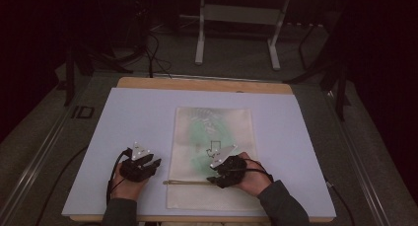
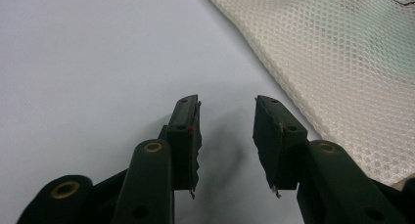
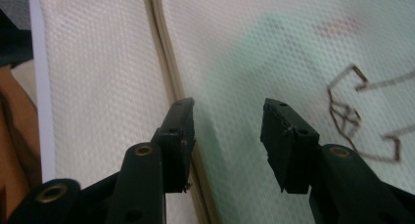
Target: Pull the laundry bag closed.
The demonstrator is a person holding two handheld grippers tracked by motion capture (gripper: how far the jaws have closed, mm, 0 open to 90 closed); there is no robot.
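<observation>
Mesh bag [image 1: 212, 137], white tabletop [image 1: 133, 117], dark room

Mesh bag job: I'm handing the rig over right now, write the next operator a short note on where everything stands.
Left gripper: open, holding nothing, over the bare white board just left of the mesh bag.
Right gripper: open, holding nothing, low over the bag near its zipper strip, which runs by the left of its two fingers.
The bag lies flat mid-board, with something green inside and a line drawing on its face. In the high view the zipper crosses the bag's near part.
Done: nothing gripped yet, as far as I can tell.
Left: probably to grasp the bag at the zipper; the zipper's state is unclear.
</observation>
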